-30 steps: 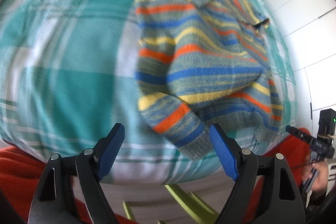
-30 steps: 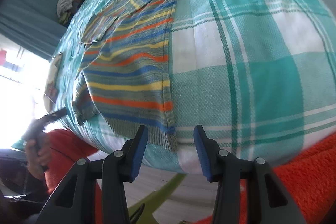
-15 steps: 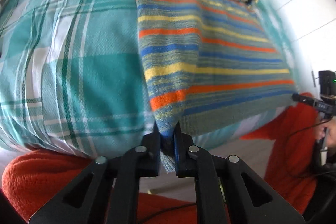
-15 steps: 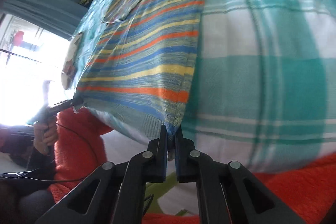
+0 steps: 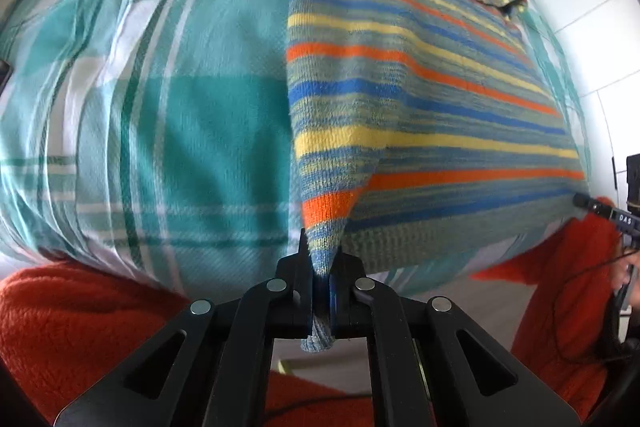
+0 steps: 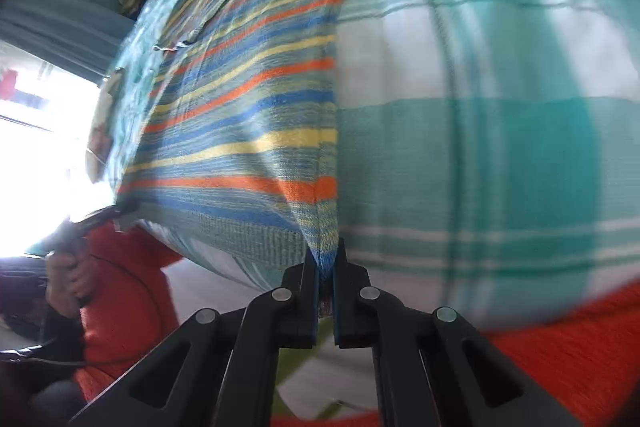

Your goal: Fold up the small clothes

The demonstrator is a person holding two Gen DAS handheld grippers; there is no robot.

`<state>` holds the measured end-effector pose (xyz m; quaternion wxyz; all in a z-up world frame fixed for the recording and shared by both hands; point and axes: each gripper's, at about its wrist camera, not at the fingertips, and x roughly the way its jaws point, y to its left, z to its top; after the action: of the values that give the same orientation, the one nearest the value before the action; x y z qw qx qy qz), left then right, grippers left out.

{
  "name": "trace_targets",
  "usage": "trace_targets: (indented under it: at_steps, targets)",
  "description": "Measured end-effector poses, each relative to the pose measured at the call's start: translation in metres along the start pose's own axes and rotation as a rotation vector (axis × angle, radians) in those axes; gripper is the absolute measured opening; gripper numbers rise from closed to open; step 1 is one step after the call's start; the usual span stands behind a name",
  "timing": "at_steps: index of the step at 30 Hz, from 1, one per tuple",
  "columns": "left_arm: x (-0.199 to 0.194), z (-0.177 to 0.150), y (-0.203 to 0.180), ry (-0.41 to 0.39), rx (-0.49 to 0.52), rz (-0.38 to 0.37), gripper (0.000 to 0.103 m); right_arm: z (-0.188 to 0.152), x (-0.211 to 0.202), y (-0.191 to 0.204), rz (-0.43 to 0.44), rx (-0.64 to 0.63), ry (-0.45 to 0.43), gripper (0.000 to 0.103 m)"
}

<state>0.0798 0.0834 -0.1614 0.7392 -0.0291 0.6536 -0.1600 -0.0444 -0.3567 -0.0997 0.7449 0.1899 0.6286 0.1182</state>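
1. Knitted wool in stripes of orange, yellow, blue and grey makes up the little sweater (image 5: pixel 400 99). It lies spread out on the bed (image 5: pixel 160 115), which has a teal and white checked cover.

2. The sweater's collar end lies far up the bed. Its bottom hem hangs near the bed's front edge.

3. The left gripper (image 5: pixel 321 267) has its fingers pinched tight on one bottom corner of the sweater. A bit of the knit pokes out behind the fingers.

4. The right gripper (image 6: pixel 326 263) has its fingers squeezed shut on the other bottom corner. The hem looks pulled straight between the two corners.

5. The sweater looks soft and floppy. I think it is light, so it will lift easily. It will sag in the middle if only the corners are held.

6. The knit looks stretchy and a bit fuzzy. It should not slip out of the fingers. Pulling too hard could stretch it out of shape.

7. The corners of the hem seem a good place to hold. From there, I think the hem can be carried up the bed to the collar end to fold the sweater in half.

8. It will not break. It may bunch up or wrinkle if it drags on the bed cover.
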Motion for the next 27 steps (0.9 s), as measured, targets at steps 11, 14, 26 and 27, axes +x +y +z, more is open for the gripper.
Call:
trace_targets:
  at_steps: [11,14,26,27]
  targets:
    - [0.035,0.008,-0.008,0.087,-0.056,0.108,0.010,0.004,0.047,-0.029,-0.057,0.098,0.082,0.004]
    - [0.025,-0.009,0.001,0.096,-0.058,0.191,0.023,0.003,0.046,-0.024,-0.069,0.090,0.082,0.004]
    - [-0.088,-0.025,0.000,-0.263,-0.075,0.445,0.074,0.058,-0.055,0.035,-0.410,-0.278,-0.113,0.056]
    - [-0.091,-0.018,-0.002,-0.297,-0.084,0.416,0.076,0.072,-0.059,0.049,-0.399,-0.336,-0.158,0.065]
